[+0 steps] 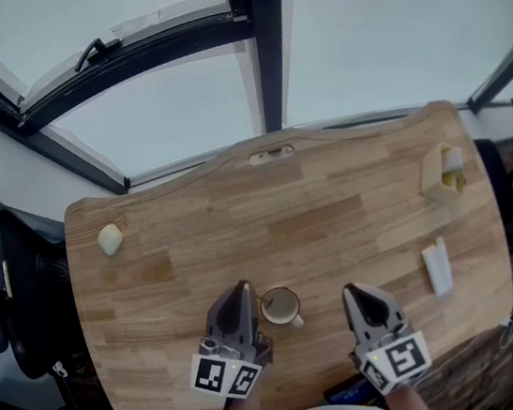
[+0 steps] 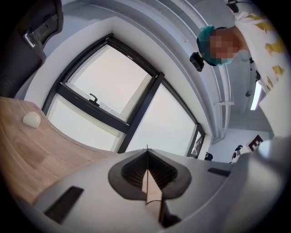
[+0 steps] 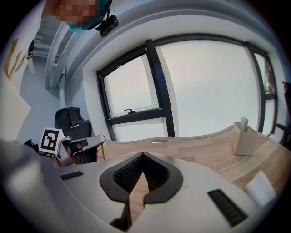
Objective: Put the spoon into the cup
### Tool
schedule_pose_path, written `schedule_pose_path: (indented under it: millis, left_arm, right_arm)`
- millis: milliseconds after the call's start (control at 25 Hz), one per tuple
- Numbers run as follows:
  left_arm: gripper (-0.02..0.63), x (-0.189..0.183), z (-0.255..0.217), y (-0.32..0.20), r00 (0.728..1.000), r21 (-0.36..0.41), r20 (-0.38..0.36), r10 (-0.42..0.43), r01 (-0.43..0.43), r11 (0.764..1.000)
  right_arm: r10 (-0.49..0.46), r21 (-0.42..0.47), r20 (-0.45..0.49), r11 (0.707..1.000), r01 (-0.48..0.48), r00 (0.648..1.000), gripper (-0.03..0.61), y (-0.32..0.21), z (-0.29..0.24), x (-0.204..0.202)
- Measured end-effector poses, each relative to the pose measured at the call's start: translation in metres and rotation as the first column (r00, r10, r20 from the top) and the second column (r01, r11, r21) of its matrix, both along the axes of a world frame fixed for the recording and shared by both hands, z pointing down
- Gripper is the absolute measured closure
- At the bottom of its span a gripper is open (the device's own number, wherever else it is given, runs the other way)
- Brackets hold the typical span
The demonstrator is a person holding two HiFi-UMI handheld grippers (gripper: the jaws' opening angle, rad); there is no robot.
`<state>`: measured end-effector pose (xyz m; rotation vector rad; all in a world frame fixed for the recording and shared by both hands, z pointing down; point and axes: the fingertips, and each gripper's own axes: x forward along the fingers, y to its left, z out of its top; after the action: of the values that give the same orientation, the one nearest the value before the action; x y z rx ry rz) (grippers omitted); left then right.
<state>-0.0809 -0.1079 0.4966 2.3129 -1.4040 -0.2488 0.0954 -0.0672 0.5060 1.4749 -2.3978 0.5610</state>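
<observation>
Spoon (image 2: 150, 187) between left fingers (image 2: 129, 175), cup (image 1: 279, 306) head-view only

**Table** (image 1: 334, 217): light wood in glued strips, grain visible; smooth, matt w/ faint sheen.
**Cup** (image 1: 292, 298): smooth glazed look, pale rim, brownish inside.
**Left gripper** (image 1: 241, 289) (just left of cup) & **right gripper** (image 1: 350, 288) (right of cup): grey moulded plastic shells, matt. The pads (image 3: 122, 175) are black, finely ribbed, rubber-like.
**Marker cubes** (image 1: 225, 372), nearer than cup: flat b/w print, matt.
**Block** (image 1: 437, 267), far right of cup: white, smooth; material unclear.
**Holder** (image 1: 440, 178), right-rear of cup: pale beige, matt, plastic-like.
**Lump** (image 1: 110, 239), left-rear of cup: cream, matt.
**Window frame** (image 1: 263, 47), behind cup: dark, smooth, satin, metal-like.
</observation>
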Motion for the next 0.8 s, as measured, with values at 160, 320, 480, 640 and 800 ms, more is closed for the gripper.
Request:
schedule_pose_path:
  millis: [160, 320, 480, 640, 800]
  left_arm:
    - [0.612, -0.001, 0.005, 0.001, 1.0, -0.007, -0.001, 0.001, -0.001, 1.0]
    - [0.612, 0.003, 0.009, 0.003, 0.999, -0.006, 0.027, 0.02, -0.02, 1.0]
    - [0.612, 0.009, 0.01, 0.004, 0.998, 0.001, 0.047, 0.041, -0.041, 0.999]
    - [0.612, 0.011, 0.013, 0.005, 0.997, 0.005, 0.05, 0.051, -0.051, 0.999]
    - [0.612, 0.01, 0.018, 0.007, 0.997, -0.001, 0.047, 0.053, -0.053, 0.999]
  right_arm:
    - [0.006, -0.005, -0.002, 1.0, -0.006, 1.0, 0.581, 0.001, 0.003, 0.002]
    - [0.006, -0.008, 0.001, 1.0, -0.006, 1.0, 0.581, 0.001, 0.003, 0.002]
    - [0.005, -0.01, -0.003, 1.0, -0.005, 1.0, 0.581, 0.002, 0.006, 0.003]
    - [-0.012, -0.012, 0.007, 1.0, 0.012, 1.0, 0.581, 0.004, 0.008, 0.002]
    - [-0.048, 0.002, 0.023, 0.999, 0.048, 0.999, 0.581, 0.005, 0.006, -0.004]
